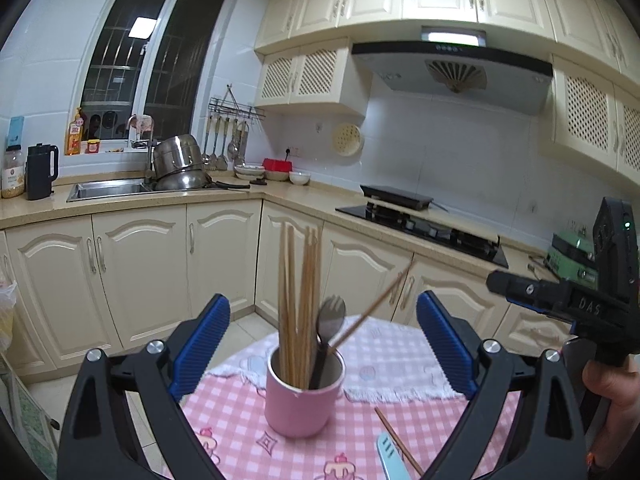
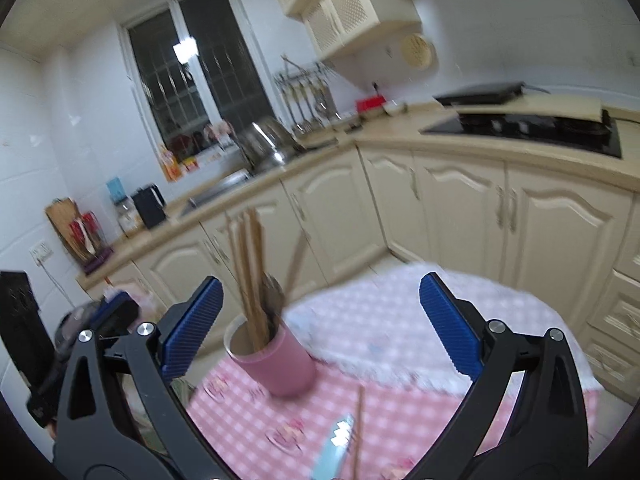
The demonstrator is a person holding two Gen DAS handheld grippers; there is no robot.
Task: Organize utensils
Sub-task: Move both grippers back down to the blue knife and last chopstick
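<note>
Looking along my left gripper point(image 1: 323, 338), I see its ribbed blue pads spread wide with nothing between them; the right gripper point(image 2: 321, 324) is spread wide in the same way and holds nothing. A pink cup point(image 1: 304, 394) with a smooth, round wall stands upright on the table point(image 1: 400, 412), which wears a pink checked cloth with a white fringed part behind it. Inside the cup a bundle of thin wooden chopsticks point(image 1: 299, 304) stands nearly straight, one more chopstick point(image 1: 370, 310) leans far to the right, and a dull grey metal spork point(image 1: 330, 320) rests beside them. On the cloth, near the cup, lie a single chopstick point(image 1: 398, 442) and a pale blue flat utensil point(image 1: 390, 456) (its kind I cannot tell). The right-wrist view is blurred. Behind the table run cream cabinets point(image 1: 140, 276), a steel sink point(image 1: 108, 189) and a black stove point(image 1: 424, 226).
</note>
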